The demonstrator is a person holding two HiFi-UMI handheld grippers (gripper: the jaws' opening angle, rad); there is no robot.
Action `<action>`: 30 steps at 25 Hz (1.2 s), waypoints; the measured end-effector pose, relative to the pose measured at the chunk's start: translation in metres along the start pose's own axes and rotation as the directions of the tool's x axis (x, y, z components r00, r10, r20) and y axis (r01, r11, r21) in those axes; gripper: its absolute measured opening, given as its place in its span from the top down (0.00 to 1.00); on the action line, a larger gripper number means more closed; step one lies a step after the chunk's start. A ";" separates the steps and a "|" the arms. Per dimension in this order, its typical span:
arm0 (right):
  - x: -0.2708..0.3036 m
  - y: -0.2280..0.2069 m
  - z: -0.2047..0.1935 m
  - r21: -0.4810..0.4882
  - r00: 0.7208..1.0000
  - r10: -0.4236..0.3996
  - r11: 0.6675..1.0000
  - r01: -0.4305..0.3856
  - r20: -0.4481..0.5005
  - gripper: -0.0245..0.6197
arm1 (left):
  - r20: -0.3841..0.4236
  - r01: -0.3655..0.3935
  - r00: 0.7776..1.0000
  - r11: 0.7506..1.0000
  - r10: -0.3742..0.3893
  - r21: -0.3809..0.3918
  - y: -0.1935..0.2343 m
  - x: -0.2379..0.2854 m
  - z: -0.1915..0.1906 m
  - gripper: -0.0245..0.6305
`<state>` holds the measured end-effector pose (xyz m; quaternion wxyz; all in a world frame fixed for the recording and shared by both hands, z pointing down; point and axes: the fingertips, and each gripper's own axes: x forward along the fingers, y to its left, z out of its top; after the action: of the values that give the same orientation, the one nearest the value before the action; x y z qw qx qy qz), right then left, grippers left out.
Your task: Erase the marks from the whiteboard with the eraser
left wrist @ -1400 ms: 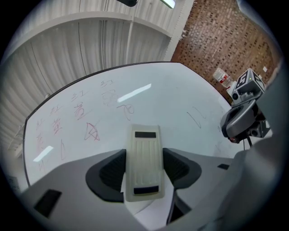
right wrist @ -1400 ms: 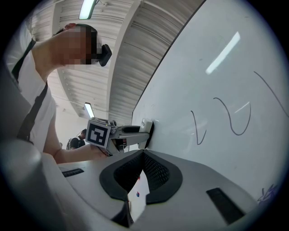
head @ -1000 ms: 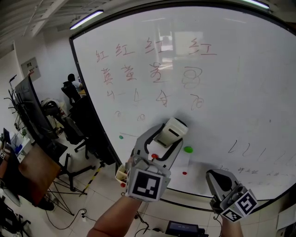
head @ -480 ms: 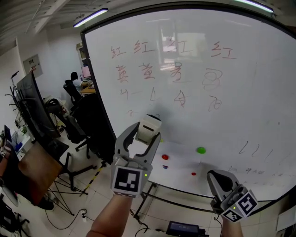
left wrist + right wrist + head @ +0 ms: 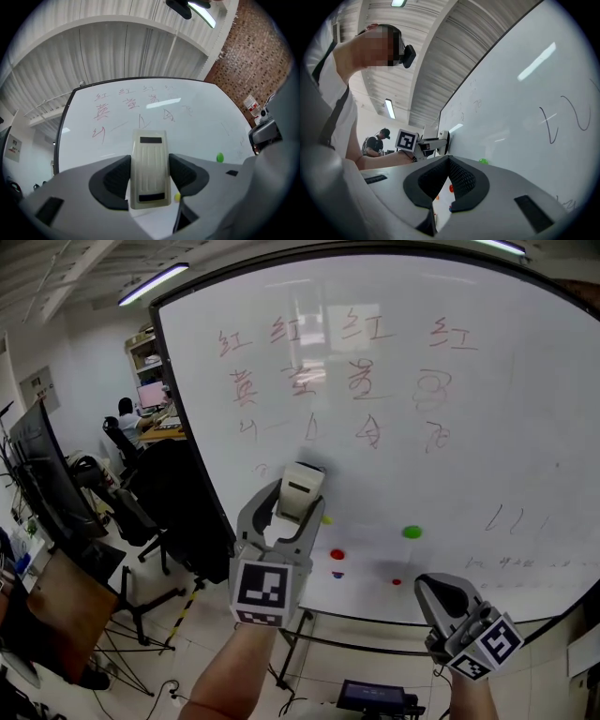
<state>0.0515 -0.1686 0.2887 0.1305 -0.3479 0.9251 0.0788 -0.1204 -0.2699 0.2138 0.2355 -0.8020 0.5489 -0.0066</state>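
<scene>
The whiteboard (image 5: 487, 409) fills the upper field. Three rows of red marks (image 5: 309, 381) cross its upper left. Fainter dark strokes (image 5: 511, 518) sit at lower right. None of these appears wiped yet.

The left gripper (image 5: 292, 514) is raised toward the board's lower left, below the red rows. Its jaws are clamped on the sides of the eraser (image 5: 303, 482), ribbed back toward the gripper camera. Whether the pad contacts the board cannot be confirmed from these views. The right gripper (image 5: 441, 594) hangs low at right, with its jaws together at the tips and nothing between them.

A green magnet (image 5: 412, 532), a red magnet (image 5: 337, 554) and a yellow magnet (image 5: 325, 519) lie near the eraser.

Hazards:
- Pressing on the board may pivot the eraser in its side grip, so only one edge wipes.
- A low sweep may dislodge the magnets.
</scene>
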 end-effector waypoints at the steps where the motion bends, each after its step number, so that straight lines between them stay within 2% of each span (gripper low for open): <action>1: 0.000 0.002 0.000 -0.002 1.000 -0.012 1.000 0.012 -0.001 0.96 | 0.005 0.004 1.000 1.000 -0.004 -0.005 0.001 0.001 0.001 0.54; 7: 0.006 0.023 -0.007 -0.011 0.999 -0.052 0.999 0.052 -0.017 0.96 | 0.015 0.022 1.000 0.999 -0.021 -0.047 0.007 0.009 -0.002 0.54; 14: 0.010 0.035 -0.018 0.003 0.997 -0.074 0.997 0.074 -0.026 0.96 | 0.026 0.030 0.999 0.999 -0.029 -0.033 0.005 0.012 -0.001 0.54; 18: 0.008 0.041 -0.024 0.007 0.998 -0.049 0.999 0.049 -0.049 0.96 | 0.014 0.003 1.000 1.000 -0.003 -0.001 0.001 0.012 -0.002 0.54; 24: -0.012 0.018 -0.023 0.045 0.996 -0.067 0.997 0.070 -0.050 0.96 | -0.002 0.005 1.000 0.998 -0.005 0.059 -0.025 0.017 -0.002 0.54; 27: -0.011 0.016 -0.026 0.057 0.998 -0.026 0.998 0.029 -0.058 0.96 | -0.024 0.022 0.999 0.996 -0.020 0.086 -0.038 0.017 -0.005 0.54; 30: -0.006 0.011 -0.026 0.070 0.999 0.012 0.997 -0.009 -0.050 0.96 | -0.070 0.052 0.997 0.988 -0.042 0.148 -0.053 0.017 -0.014 0.54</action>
<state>0.0435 -0.1625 0.3161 0.1187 -0.3401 0.9321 0.0380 -0.0706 -0.2749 0.2424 0.2763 -0.7941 0.5354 -0.0799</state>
